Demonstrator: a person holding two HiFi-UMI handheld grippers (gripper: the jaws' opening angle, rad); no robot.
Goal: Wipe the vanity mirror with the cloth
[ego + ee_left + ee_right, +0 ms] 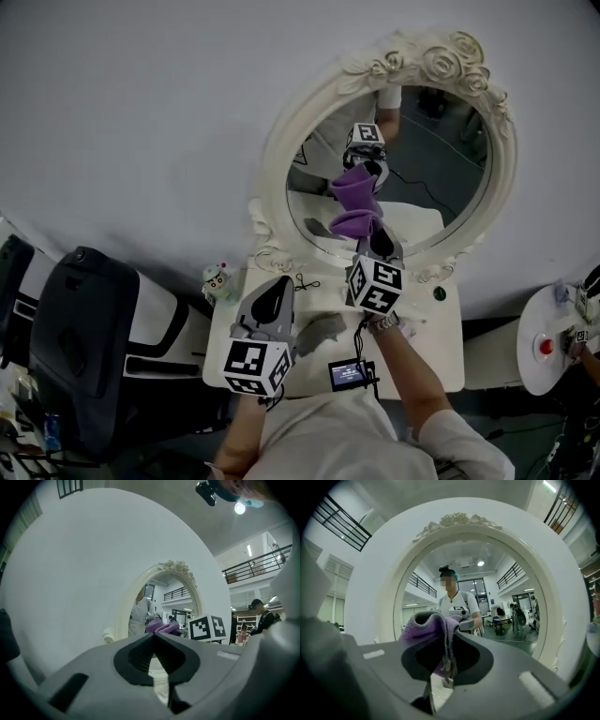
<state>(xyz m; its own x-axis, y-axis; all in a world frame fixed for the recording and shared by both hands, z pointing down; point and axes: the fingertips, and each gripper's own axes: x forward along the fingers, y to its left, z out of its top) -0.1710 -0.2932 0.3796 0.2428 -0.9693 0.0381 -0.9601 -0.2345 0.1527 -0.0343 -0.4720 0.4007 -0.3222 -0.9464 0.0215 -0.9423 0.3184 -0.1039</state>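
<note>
An oval vanity mirror (pixel 398 155) in an ornate white frame (pixel 281 150) stands at the back of a white dresser top (pixel 441 337). My right gripper (pixel 373 231) is shut on a purple cloth (pixel 354 223) and holds it at the lower left part of the glass; the cloth's reflection shows just above it. In the right gripper view the purple cloth (pixel 426 626) bunches out of the closed jaws in front of the mirror (pixel 487 588). My left gripper (pixel 274 292) hangs back over the dresser's left side, shut and empty (pixel 153 635), pointing at the mirror frame (pixel 136 597).
A small screen device (pixel 351 373) with a cable lies at the dresser's front edge. A little figurine (pixel 217 278) stands at the left corner, a grey cloth-like item (pixel 323 330) lies mid-top. A dark chair (pixel 80 328) sits left, a round side table (pixel 553 349) right.
</note>
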